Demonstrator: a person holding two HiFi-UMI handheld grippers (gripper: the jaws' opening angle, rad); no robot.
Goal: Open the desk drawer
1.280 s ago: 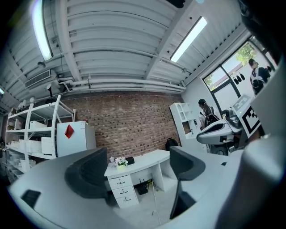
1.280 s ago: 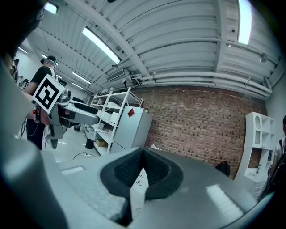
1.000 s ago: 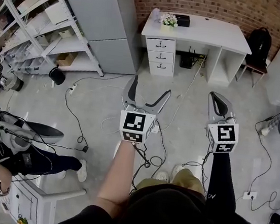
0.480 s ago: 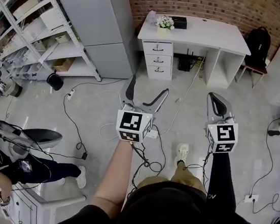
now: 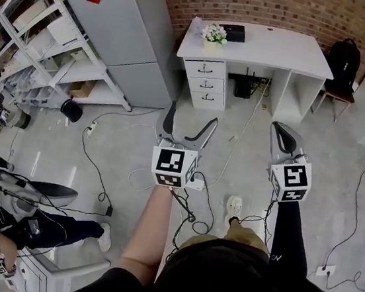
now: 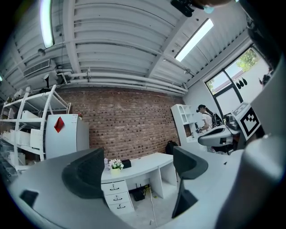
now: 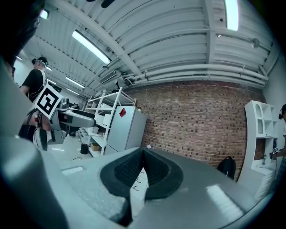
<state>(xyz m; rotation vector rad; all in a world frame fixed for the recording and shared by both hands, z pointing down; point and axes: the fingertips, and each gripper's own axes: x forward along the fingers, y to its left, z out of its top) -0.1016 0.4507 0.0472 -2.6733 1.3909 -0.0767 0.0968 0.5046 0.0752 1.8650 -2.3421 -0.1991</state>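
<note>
A white desk (image 5: 275, 51) stands against the brick wall ahead, with a stack of three shut drawers (image 5: 207, 83) on its left side, each with a dark handle. The same drawers (image 6: 117, 196) show between the jaws in the left gripper view. My left gripper (image 5: 191, 120) is held out over the floor, open, with nothing between its jaws, well short of the desk. My right gripper (image 5: 283, 131) is level with it to the right, shut and empty. In the right gripper view only a sliver of the drawers (image 7: 139, 180) shows between the closed pads.
A small flower pot (image 5: 215, 33) and a black box (image 5: 233, 28) sit on the desk. A grey cabinet (image 5: 124, 31) and metal shelving (image 5: 36, 42) stand left. Cables (image 5: 101, 158) trail over the floor. A black backpack (image 5: 345, 63) rests on a chair right of the desk. A person (image 5: 32, 222) crouches lower left.
The view has advanced toward the desk, which now sits slightly lower and larger in the frame. Both grippers keep their pose, left open and right shut.
</note>
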